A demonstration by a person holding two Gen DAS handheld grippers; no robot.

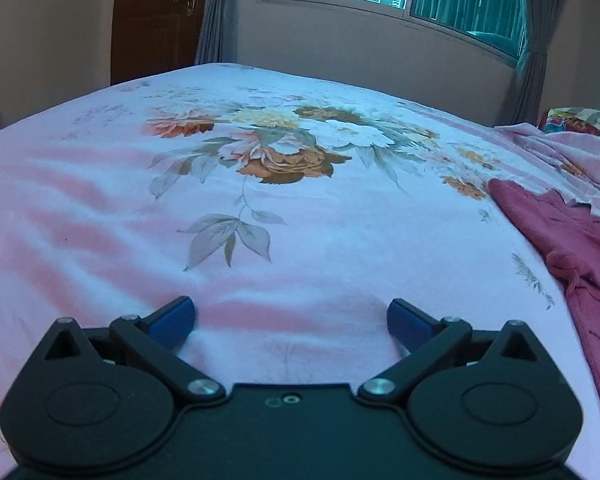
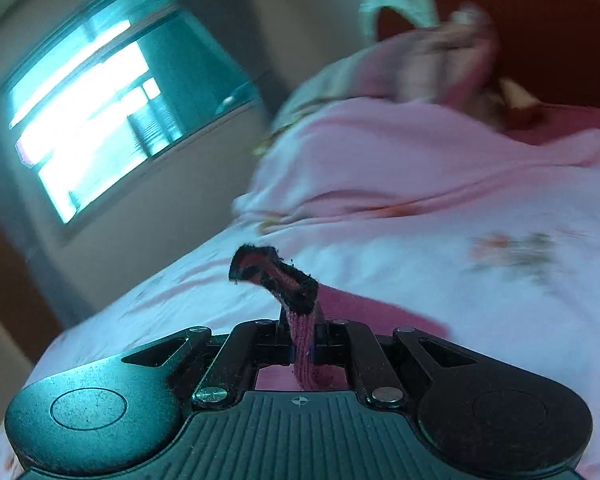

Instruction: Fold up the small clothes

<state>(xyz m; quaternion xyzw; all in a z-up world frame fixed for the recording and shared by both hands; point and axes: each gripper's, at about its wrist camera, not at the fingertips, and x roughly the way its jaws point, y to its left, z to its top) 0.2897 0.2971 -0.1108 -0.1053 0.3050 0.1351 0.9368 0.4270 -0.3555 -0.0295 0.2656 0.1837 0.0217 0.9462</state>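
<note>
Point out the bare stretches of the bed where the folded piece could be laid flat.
The widest bare patch is the floral sheet ahead of the open left hand-held gripper, from the flower print across to the bed's left edge. The right side is crowded: the maroon garment lies there, with the bunched pink bedding behind it.

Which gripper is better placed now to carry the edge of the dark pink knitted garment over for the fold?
The right gripper: its jaws are shut on a strip of the dark pink knitted garment. The left gripper is open over the floral bed sheet, with nothing between its fingers.
</note>
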